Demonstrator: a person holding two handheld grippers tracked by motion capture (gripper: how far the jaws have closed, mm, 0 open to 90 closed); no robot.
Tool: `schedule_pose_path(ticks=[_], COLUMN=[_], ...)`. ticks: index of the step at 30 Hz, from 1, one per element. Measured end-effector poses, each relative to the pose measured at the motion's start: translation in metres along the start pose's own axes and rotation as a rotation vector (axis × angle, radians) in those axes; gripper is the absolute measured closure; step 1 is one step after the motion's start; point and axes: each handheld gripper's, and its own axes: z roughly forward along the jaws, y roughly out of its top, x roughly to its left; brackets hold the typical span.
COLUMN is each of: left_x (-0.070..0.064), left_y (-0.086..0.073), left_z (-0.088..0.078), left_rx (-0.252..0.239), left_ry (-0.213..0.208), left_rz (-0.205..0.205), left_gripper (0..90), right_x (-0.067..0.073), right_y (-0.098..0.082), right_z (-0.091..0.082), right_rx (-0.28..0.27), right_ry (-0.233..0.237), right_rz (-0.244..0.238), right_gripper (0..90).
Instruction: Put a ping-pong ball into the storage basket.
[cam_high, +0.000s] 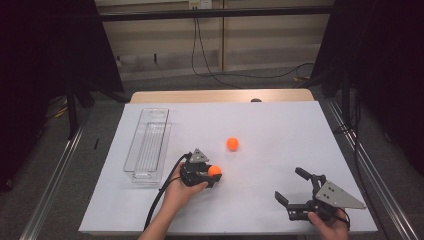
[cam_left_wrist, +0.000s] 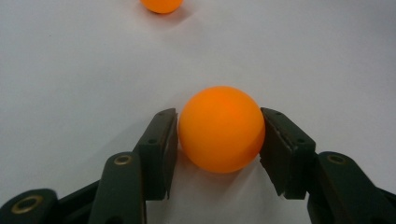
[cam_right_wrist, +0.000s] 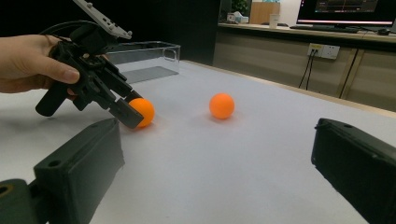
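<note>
A small orange plastic ball (cam_left_wrist: 221, 129) was pinched between the jaws of the left gripper (cam_left_wrist: 219, 135), resting on the white tabletop (cam_high: 280, 130) toward its near edge, left of centre. A second orange ball (cam_high: 232, 144) lay apart, nearer the middle. The right gripper (cam_high: 292, 187) was held spread wide by the near right corner, with nothing between its jaws.

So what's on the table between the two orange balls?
Nothing. In the high view, bare white table separates the ball in the left tongs from the free orange ball; the right gripper view agrees.
</note>
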Motion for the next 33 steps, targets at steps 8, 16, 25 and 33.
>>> schedule_pose_path(ticks=[8, 16, 25, 33], left_x=[0.002, 0.003, 0.005, 0.006], left_y=[0.001, 0.002, 0.003, 0.005], left_z=[-0.003, -0.007, -0.012, -0.018], left_rx=[-0.007, -0.027, -0.051, -0.064], left_ry=[0.001, -0.003, -0.013, -0.011], left_rz=[-0.017, -0.027, -0.048, -0.054], left_gripper=[50.6, 50.7, 50.8, 50.8], right_x=[0.0, 0.0, 0.0, 0.001], right_y=[0.0, 0.0, 0.0, 0.0], right_z=[0.001, 0.001, 0.001, 0.001], right_rx=[0.001, -0.001, -0.002, -0.002], right_ry=[-0.001, 0.0, 0.001, 0.002], right_rz=[0.001, 0.002, 0.001, 0.0], right_gripper=[1.4, 1.4, 1.4, 1.4])
